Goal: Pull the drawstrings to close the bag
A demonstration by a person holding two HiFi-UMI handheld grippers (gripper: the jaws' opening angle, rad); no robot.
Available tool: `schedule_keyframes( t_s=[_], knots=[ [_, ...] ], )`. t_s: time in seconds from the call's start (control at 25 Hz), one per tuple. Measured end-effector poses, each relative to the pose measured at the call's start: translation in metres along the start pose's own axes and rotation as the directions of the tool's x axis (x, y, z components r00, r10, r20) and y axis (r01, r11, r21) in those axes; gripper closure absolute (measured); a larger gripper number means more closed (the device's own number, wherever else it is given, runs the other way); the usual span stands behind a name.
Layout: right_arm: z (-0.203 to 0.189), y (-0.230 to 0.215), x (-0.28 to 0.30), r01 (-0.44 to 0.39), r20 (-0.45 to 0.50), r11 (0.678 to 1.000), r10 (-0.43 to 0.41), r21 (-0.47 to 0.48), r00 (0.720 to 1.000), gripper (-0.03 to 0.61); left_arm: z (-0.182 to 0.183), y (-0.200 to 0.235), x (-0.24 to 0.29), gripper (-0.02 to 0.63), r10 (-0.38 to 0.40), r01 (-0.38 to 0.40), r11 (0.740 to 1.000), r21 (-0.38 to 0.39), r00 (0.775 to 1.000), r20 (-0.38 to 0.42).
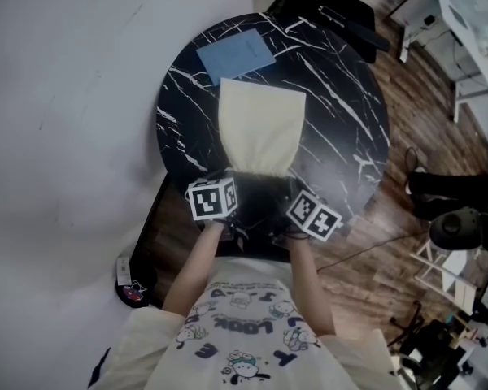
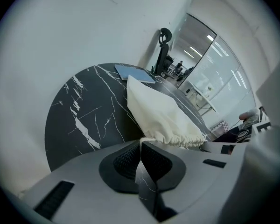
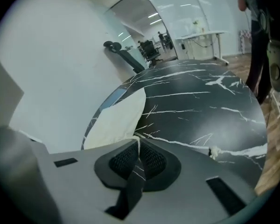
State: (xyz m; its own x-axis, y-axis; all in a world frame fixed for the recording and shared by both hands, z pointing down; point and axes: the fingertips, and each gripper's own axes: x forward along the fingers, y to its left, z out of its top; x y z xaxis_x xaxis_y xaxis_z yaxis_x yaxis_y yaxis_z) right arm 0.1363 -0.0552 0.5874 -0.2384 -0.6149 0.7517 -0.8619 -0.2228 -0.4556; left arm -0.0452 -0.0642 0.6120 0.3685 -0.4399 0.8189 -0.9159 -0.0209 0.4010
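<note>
the cream bag (image 1: 260, 128) is laid flat on the black table (image 1: 350, 112), with its gathered mouth at the near edge. its string (image 2: 146, 139) is pinched tight in the left hand-held gripper (image 2: 141, 144) and also in the right hand-held gripper (image 3: 137, 143). a blue book (image 1: 236, 54) is seen behind the bag.

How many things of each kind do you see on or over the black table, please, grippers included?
bag: 1
blue notebook: 1
grippers: 2, the left gripper and the right gripper, each shut on the bag at its near edge
total: 4
</note>
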Motion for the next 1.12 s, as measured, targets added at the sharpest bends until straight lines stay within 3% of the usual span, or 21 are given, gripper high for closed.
schedule_keyframes(
  t_s=[0.08, 0.2, 0.28, 0.44, 0.56, 0.72, 0.8, 1.12],
  knots=[
    [0.002, -0.001, -0.001, -0.013, 0.014, 0.997, 0.012, 0.082, 1.000, 0.560, 0.002, -0.001, 0.000, 0.568, -0.016, 0.016, 0.999, -0.038, 1.000, 0.004],
    [0.001, -0.006, -0.002, -0.014, 0.035, 0.986, 0.009, 0.169, 0.999, 0.560, 0.002, -0.002, -0.002, 0.568, -0.009, 0.009, 1.000, -0.020, 1.000, 0.008],
    [0.002, -0.008, -0.004, -0.014, 0.051, 0.982, 0.004, 0.189, 0.999, 0.560, 0.002, -0.002, -0.002, 0.568, 0.004, -0.004, 1.000, -0.016, 1.000, 0.013],
    [0.002, -0.011, -0.004, -0.029, 0.071, 0.964, 0.011, 0.264, 0.997, 0.560, -0.001, -0.001, 0.000, 0.568, 0.005, -0.003, 0.994, -0.105, 1.000, 0.015],
    [0.003, -0.011, -0.005, -0.046, 0.092, 0.953, 0.019, 0.300, 0.996, 0.561, 0.006, -0.001, -0.001, 0.568, 0.031, -0.024, 0.992, -0.120, 0.998, 0.056],
    [0.003, -0.015, -0.006, -0.071, 0.104, 0.904, 0.029, 0.422, 0.994, 0.561, 0.005, -0.003, 0.000, 0.568, 0.002, 0.013, 0.960, -0.281, 0.998, 0.055],
    [0.001, -0.018, -0.007, -0.076, 0.108, 0.887, 0.029, 0.455, 0.994, 0.561, 0.005, -0.002, 0.000, 0.569, 0.016, 0.000, 0.960, -0.281, 0.998, 0.054],
    [0.006, -0.027, -0.013, -0.082, 0.141, 0.891, 0.020, 0.447, 0.990, 0.561, 0.006, -0.003, -0.001, 0.569, 0.031, -0.014, 0.966, -0.260, 0.998, 0.060]
  ],
)
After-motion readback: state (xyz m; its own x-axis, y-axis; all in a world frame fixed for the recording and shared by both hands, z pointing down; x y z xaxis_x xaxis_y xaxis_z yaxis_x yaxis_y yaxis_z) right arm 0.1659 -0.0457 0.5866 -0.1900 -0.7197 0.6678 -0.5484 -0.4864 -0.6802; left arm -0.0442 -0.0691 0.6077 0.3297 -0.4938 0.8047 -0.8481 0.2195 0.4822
